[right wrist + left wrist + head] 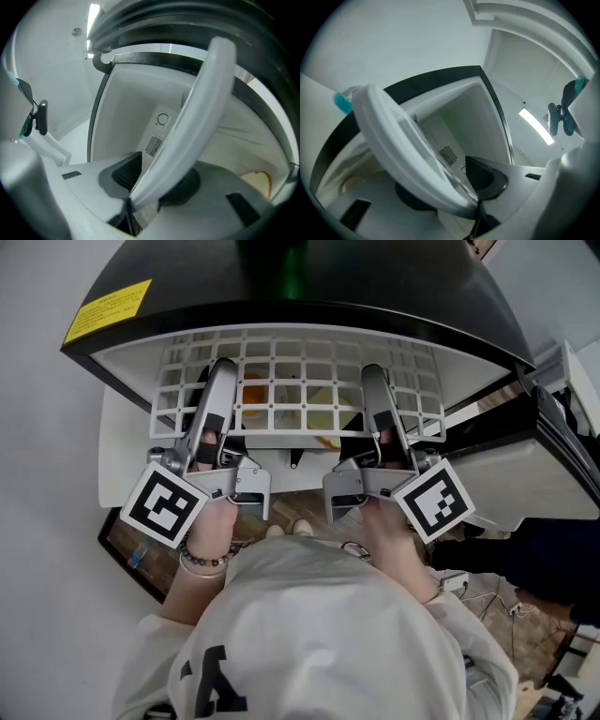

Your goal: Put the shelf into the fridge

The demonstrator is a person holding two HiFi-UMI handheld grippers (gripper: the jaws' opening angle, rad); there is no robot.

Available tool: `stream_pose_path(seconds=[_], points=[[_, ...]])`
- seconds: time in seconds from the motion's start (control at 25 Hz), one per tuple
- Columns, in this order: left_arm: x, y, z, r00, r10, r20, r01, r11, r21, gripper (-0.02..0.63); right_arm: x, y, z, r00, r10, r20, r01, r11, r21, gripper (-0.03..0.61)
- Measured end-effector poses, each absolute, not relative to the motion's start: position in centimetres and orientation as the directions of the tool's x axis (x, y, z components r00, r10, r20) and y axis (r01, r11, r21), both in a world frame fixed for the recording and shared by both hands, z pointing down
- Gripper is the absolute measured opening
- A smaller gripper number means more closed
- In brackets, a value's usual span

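A white wire shelf [300, 381] lies across the open mouth of the black-topped fridge [309, 277], with its back part under the fridge's top. My left gripper [217, 381] is shut on the shelf's front rim at the left. My right gripper [373, 381] is shut on the same rim at the right. In the left gripper view the thick white rim [403, 150] runs slantwise between the dark pads [485, 176] of the left gripper [450, 187]. The right gripper view has the rim [192, 131] clamped in the right gripper [152, 180]. Both views look into the white fridge interior.
The fridge door [534, 456] stands open at the right. On the fridge's back wall are a dial [162, 119] and a vent [153, 145]. Something orange and yellow [255, 395] lies below the shelf. A yellow label [108, 310] is on the fridge top. The person's body fills the lower head view.
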State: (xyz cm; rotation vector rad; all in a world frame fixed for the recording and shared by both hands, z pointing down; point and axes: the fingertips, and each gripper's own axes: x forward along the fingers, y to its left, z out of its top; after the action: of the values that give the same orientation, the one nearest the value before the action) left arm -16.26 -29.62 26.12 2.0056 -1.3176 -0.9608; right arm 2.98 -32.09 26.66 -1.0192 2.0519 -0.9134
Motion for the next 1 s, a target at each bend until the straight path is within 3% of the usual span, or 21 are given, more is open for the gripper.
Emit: stream_pose_path(seconds=[1.0], points=[[-16.3, -30.7, 26.1, 0.280, -0.924, -0.259, -0.557, -0.376, 0.741, 0.181, 2.9, -33.2, 26.6, -0.466, -0.849, -0.248, -0.379, 0.445, -0.812, 0.117]])
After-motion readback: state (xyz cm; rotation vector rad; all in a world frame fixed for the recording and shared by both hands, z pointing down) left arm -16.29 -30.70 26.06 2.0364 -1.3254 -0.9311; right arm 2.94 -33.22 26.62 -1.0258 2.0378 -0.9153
